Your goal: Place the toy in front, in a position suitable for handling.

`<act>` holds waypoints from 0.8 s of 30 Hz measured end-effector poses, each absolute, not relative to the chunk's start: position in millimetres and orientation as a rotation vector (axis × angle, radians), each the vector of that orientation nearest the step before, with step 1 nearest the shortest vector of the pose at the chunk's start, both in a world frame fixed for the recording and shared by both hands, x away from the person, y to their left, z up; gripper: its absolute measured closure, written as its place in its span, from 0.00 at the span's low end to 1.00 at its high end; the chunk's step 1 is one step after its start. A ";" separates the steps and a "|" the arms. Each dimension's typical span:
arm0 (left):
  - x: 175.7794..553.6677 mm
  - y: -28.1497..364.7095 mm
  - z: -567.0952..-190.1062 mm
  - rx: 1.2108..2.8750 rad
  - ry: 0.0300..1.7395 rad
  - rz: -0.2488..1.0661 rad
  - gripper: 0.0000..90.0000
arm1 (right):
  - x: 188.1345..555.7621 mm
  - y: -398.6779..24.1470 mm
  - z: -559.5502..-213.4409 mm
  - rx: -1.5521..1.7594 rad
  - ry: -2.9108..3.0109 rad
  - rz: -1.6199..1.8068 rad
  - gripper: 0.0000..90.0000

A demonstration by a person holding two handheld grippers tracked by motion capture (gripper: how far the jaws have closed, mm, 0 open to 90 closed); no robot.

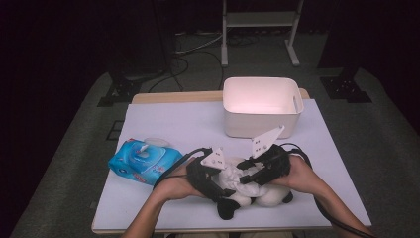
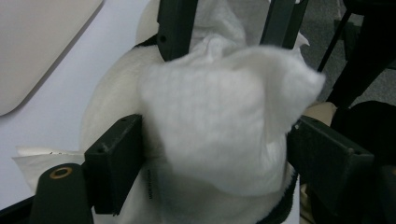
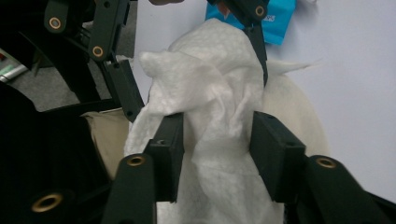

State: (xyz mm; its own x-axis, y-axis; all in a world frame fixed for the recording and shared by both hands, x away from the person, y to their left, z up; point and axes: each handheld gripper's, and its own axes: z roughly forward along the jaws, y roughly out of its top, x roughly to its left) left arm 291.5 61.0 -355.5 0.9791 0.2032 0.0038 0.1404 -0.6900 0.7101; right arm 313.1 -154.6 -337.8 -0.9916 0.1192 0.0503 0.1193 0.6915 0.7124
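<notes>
- The white wipe, thin, crumpled and quilted, lies bunched on a plush toy with cream body and black ends, near the table's front edge.
- Left gripper: its jaws are clamped on the wipe's bulging fold.
- Right gripper: its jaws flank the wipe; whether they press it, I cannot tell.
- Blue wipes packet: glossy, print unreadable.
- Cream plastic tub, rounded corners.

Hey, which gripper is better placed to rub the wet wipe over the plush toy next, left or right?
Probably the right gripper: the wet wipe sits between its jaws. The left gripper straddles the plush toy, steadying it.
</notes>
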 end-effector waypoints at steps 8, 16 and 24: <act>290.4 61.0 -356.0 2.353 0.230 0.106 0.22 | 314.0 -162.8 -340.3 -0.191 -2.884 -1.221 0.97; 291.5 61.8 -355.9 2.360 0.227 0.099 0.22 | 316.8 -213.6 -335.7 -0.356 -2.927 -1.175 0.97; 292.4 59.4 -354.7 2.371 0.228 0.101 0.21 | 314.8 -254.8 -328.7 -0.491 -3.016 -1.079 0.97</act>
